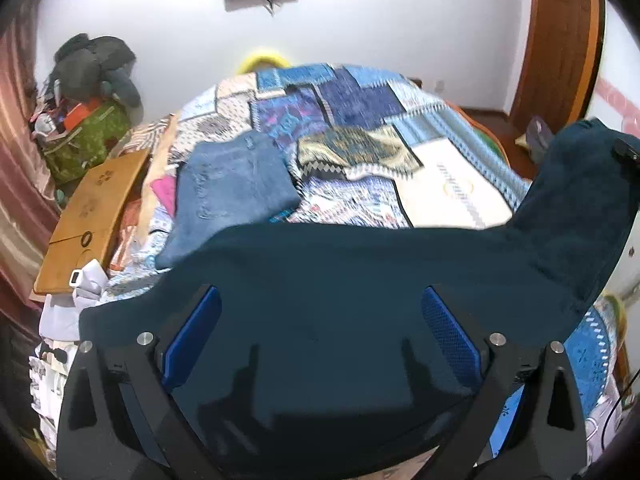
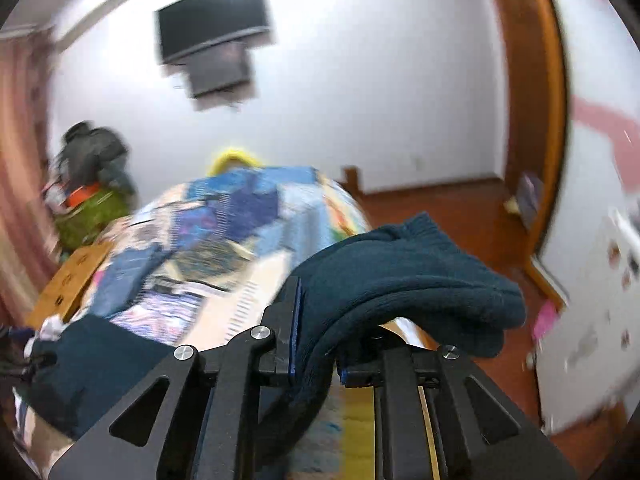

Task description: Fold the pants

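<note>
Left wrist view: the left gripper (image 1: 320, 336) sat at the bottom of the frame with its blue pads (image 1: 448, 332) spread wide apart. The dark teal pants (image 1: 340, 280) filled the lower half of the frame, lying between and beyond the pads; we could not tell whether either pad touched the cloth, but nothing was pinched. At the right edge the fabric rose up toward a small black piece (image 1: 626, 151), seemingly part of the other gripper. Behind the pants, the patchwork quilt (image 1: 360, 120) covered the bed. A folded pair of blue jeans (image 1: 232, 184) lay on it at centre left, and a wooden board (image 1: 92, 216) sat at far left.

Right wrist view: heavy blur. The right gripper (image 2: 316, 344) was clamped on a bunched edge of the pants (image 2: 408, 280), which spilled over its right finger at centre right. More teal cloth (image 2: 92, 364) hung at lower left. A wall screen (image 2: 212, 20) showed at the top.

Progress, our judgement: early or middle. One end was lifted and no crease or tidy fold was visible. Bringing that end across, laying it down and smoothing appeared to remain.
</note>
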### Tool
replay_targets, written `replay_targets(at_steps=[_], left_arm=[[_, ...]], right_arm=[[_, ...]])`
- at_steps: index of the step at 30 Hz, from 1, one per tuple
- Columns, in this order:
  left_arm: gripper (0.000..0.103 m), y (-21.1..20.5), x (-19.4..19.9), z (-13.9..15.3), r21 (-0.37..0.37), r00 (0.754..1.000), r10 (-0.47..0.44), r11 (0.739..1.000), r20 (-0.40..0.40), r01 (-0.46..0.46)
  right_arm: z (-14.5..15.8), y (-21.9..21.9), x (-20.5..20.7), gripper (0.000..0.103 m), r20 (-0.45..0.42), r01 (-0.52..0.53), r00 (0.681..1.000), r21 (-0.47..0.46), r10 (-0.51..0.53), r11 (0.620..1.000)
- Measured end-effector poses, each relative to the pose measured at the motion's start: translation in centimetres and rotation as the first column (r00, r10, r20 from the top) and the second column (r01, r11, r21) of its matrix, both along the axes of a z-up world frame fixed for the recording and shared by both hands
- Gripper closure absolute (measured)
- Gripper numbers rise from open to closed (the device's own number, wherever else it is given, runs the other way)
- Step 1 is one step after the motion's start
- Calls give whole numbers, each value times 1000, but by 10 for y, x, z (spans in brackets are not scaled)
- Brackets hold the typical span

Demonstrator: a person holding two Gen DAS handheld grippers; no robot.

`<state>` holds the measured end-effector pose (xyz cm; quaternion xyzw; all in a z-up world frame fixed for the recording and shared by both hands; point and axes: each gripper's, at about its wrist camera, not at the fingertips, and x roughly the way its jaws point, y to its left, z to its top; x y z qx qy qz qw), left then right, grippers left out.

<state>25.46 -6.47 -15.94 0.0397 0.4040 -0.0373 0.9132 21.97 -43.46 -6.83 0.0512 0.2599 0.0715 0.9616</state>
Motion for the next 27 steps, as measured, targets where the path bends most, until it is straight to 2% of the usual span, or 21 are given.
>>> replay_targets(at_steps=[3,7,11,15,19,22,23,25,27], left_arm=[[2,15,-8,11,-13,999,24,1000,28,-24],[2,37,-18,19,-30,997,52,998,48,-51],[2,53,-24,16,-56,997,69,996,34,-67],[2,63,-31,6,-68,997,74,995,2,-74],[2,63,-37,-3,-68,998,61,996,-26,-63],[2,57,-40,-5,-68,998,44,997,-35,-47],[2,55,-41,-4,-70,999,39,997,-33,-41],[2,51,-42,0,-76,999,28,997,-26,-30],[2,47,-41,7,-90,1000,16,996,-16,-17]], right_arm=[[7,44,3,91,19,-117,993,-3,117,993],[-13,100,7,92,-17,-261,965,-9,261,965],[-52,155,4,92,-114,-397,913,-16,392,918],[-93,193,-7,92,-229,-491,850,-19,475,871],[-113,199,-12,86,-323,-512,809,20,491,859],[-110,191,-13,83,-354,-509,797,44,490,859],[-109,188,-12,80,-365,-514,786,64,500,855],[-103,178,-15,63,-376,-519,769,106,517,848],[-98,174,-22,59,-365,-521,770,111,523,846]])
